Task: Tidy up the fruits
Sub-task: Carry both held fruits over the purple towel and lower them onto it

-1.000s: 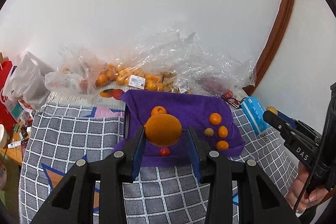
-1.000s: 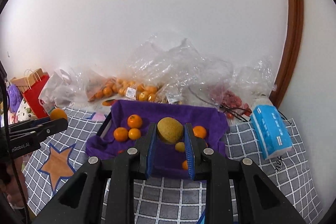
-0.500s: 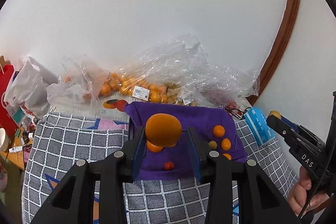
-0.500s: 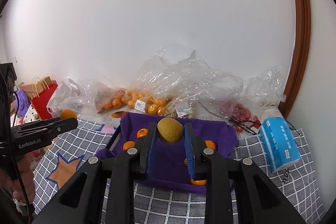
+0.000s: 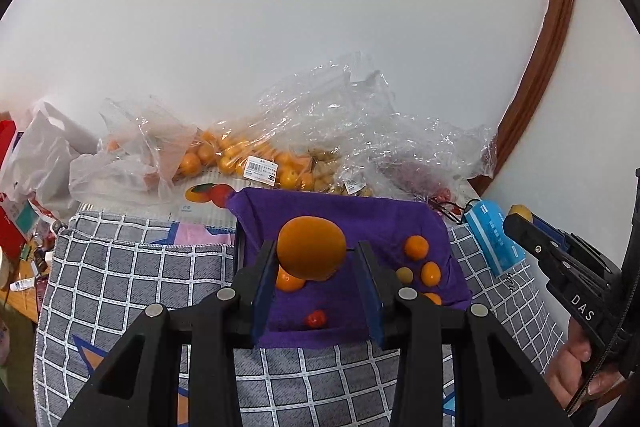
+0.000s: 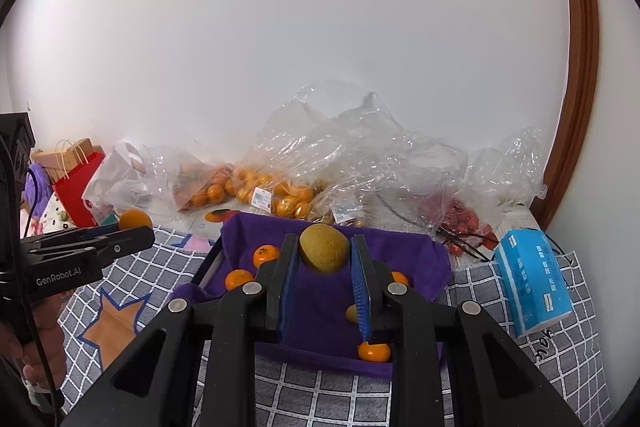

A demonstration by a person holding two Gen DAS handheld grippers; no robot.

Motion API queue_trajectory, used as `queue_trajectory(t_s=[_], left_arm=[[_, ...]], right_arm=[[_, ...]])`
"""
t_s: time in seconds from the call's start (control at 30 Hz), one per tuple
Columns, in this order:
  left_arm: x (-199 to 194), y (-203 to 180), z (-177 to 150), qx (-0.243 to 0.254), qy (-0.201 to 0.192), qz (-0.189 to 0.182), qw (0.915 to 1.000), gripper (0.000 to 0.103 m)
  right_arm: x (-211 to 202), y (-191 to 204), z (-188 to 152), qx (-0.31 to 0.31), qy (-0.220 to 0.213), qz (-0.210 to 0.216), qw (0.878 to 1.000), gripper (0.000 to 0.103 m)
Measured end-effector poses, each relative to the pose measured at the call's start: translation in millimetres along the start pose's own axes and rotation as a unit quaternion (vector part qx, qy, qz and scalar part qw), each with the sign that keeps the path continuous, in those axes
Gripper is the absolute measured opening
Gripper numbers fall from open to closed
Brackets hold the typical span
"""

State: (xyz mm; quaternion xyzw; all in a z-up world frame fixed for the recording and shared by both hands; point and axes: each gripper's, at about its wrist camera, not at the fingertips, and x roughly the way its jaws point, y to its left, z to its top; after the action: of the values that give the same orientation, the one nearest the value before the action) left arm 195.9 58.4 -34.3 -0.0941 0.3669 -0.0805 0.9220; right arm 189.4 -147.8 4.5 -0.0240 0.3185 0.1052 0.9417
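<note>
the left gripper (image 5: 312,259) clasps a large round orange fruit (image 5: 311,247) above the purple cloth-lined tray (image 5: 360,215), likely for sorting; the right gripper (image 6: 324,259) clenches a yellow-green round fruit (image 6: 324,248) above it too.

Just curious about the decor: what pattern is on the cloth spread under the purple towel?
The tablecloth is grey with a white grid and orange, blue-edged stars; the right wrist view shows a star best.

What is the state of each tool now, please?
Left tool: closed on the large orange fruit.
Right tool: closed on the yellow-green fruit.
</note>
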Motion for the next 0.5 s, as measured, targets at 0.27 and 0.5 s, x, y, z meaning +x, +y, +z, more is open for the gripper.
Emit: queue_trajectory(t_s=[0.27,0.5], left_arm=[[18.7,2.2,9.0,0.000,0.009,-0.004,1.0000,0.037],[41.4,0.7,13.4,0.003,0.022,-0.004,0.9997,0.037]], right_arm=[[22.1,-5.1,-0.1,0.001,0.011,-0.007,1.000,0.026],[38.4,-16.4,0.1,0.012,0.017,-0.010,1.000,0.026]])
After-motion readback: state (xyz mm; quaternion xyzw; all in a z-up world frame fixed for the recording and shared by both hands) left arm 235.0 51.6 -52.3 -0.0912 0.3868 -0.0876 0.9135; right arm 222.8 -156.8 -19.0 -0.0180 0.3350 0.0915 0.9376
